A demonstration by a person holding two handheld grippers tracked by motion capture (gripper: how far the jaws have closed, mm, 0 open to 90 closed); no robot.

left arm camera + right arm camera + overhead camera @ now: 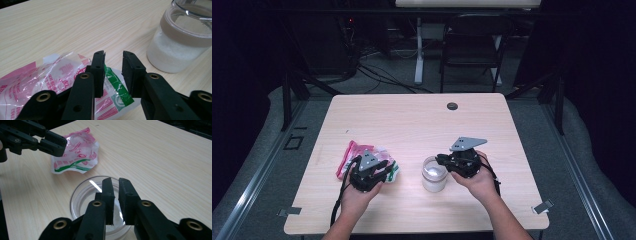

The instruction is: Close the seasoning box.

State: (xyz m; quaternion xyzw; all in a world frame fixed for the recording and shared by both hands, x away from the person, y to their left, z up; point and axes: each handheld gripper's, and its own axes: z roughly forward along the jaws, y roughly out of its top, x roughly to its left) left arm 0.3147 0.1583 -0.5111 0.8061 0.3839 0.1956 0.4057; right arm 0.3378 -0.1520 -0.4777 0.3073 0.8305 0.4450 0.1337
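The left gripper [371,176] is seen held low over a crumpled plastic packet [354,156] printed in pink and green, its two black jaws parted by a narrow gap in which nothing is pinched; in the left gripper view the packet [50,82] lies just beneath and behind the jaws, its green strip showing in the gap between them. The right gripper [443,161] is held at the rim of a clear glass jar [434,174], its jaws slightly apart and closed on nothing. In the right gripper view the jaws are seen over the near part of the jar's round transparent lid [87,192], with a thin gap between the pads; whether a pad touches the lid cannot be told. The jar [182,37], banded in a dull brown collar and partly filled with a white granular substance, stands just beside the left gripper on the side toward the right gripper. The packet [75,155] is set beyond the jar from the right gripper, with the left gripper's jaws [53,143] poised at its edge. Everything rests on a pale wooden table [412,115].
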